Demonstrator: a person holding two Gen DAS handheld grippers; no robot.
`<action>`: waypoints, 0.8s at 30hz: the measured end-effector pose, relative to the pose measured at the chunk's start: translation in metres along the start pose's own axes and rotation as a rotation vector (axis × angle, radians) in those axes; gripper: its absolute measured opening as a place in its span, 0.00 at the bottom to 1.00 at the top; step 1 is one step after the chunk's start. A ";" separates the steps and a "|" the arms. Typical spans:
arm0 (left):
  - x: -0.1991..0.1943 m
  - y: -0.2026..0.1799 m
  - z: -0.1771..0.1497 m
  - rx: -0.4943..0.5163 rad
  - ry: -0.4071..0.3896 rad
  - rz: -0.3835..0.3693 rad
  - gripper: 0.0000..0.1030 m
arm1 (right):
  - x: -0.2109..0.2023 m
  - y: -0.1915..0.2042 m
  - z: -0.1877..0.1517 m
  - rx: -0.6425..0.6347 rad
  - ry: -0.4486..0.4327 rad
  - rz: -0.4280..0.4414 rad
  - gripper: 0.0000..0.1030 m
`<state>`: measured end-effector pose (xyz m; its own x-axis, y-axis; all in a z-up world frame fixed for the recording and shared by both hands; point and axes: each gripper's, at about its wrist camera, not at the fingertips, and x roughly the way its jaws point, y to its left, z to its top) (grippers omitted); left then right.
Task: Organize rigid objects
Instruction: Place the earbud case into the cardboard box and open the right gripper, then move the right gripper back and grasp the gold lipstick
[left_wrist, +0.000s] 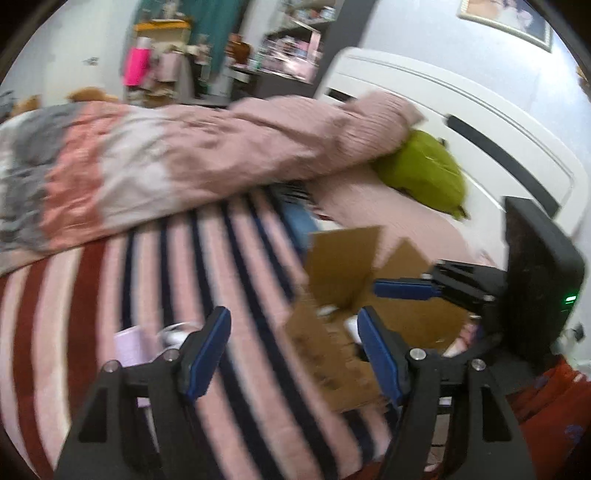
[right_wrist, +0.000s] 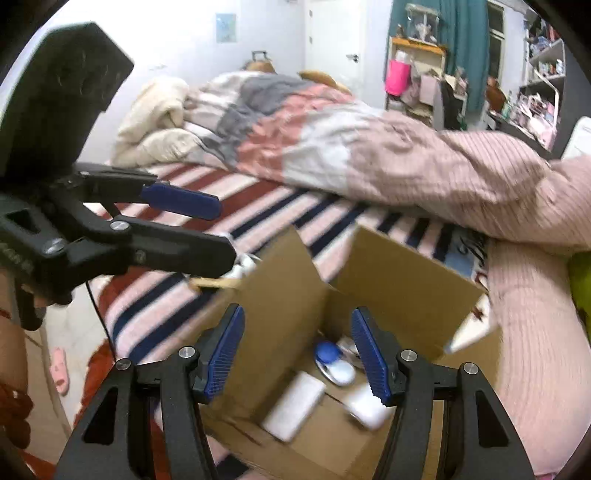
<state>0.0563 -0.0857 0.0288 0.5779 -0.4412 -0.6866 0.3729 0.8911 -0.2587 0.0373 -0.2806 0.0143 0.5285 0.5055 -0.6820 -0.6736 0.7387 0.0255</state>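
An open cardboard box (right_wrist: 406, 280) sits on the striped bed. Inside it lie a white flat block (right_wrist: 295, 404), a blue-and-white item (right_wrist: 330, 360) and another white piece (right_wrist: 365, 406). My right gripper (right_wrist: 297, 354) hangs open just above the box's opening, nothing between its pads. My left gripper (right_wrist: 221, 232) is open to the left of the box, over the bedspread. In the left wrist view the left gripper (left_wrist: 293, 350) is empty, with the box (left_wrist: 343, 266) ahead to the right. A lilac item (left_wrist: 129, 347) and a small white thing (left_wrist: 173, 332) lie on the bed beside its left finger.
A crumpled pink and grey quilt (right_wrist: 295, 129) lies across the bed behind the box. A green pillow (left_wrist: 424, 173) rests against the white headboard (left_wrist: 480, 122). A pink slipper (right_wrist: 59, 369) lies on the floor. Cluttered shelves (right_wrist: 535, 85) stand at the far wall.
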 end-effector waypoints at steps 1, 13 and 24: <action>-0.008 0.010 -0.006 -0.012 -0.009 0.043 0.66 | 0.001 0.006 0.003 -0.009 -0.008 0.020 0.55; -0.039 0.114 -0.101 -0.152 -0.013 0.299 0.67 | 0.086 0.118 0.021 -0.094 0.074 0.249 0.68; -0.034 0.158 -0.146 -0.234 0.000 0.266 0.67 | 0.201 0.092 -0.004 -0.004 0.126 -0.008 0.75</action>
<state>-0.0105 0.0851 -0.0883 0.6327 -0.1903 -0.7506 0.0328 0.9751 -0.2195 0.0793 -0.1127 -0.1233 0.4652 0.4395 -0.7684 -0.6715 0.7408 0.0171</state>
